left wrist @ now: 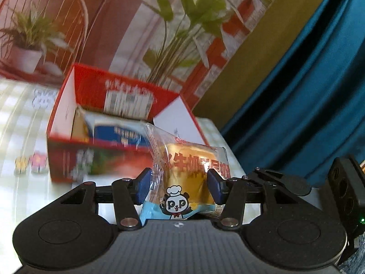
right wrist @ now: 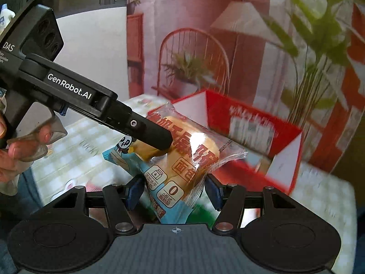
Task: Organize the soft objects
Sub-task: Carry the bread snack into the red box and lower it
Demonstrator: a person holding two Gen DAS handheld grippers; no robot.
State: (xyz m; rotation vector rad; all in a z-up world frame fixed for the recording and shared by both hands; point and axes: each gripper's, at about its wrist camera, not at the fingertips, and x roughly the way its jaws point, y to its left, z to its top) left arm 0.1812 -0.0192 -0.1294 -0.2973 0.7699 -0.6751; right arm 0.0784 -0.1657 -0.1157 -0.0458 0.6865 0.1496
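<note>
One bread packet (left wrist: pixel 182 159) in clear wrap, with red lettering, a panda logo and a blue bottom band, hangs in the air in front of the carton. My left gripper (left wrist: pixel 179 186) is shut on it, its blue pads pressing both sides by the panda. In the right wrist view the same packet (right wrist: pixel 182 157) lies tilted. My right gripper (right wrist: pixel 173 194) is shut on its blue-banded corner. The left gripper's finger (right wrist: pixel 157 137) crosses over the packet's middle.
An open red and white carton (left wrist: pixel 123 86) (right wrist: pixel 251 123) stands just behind, with a blue and white packet (left wrist: pixel 118 134) inside. A checked cloth (left wrist: pixel 22 125) covers the table. Behind are a printed backdrop and a blue curtain (left wrist: pixel 308 91). A person's hand (right wrist: pixel 13 150) grips the left handle.
</note>
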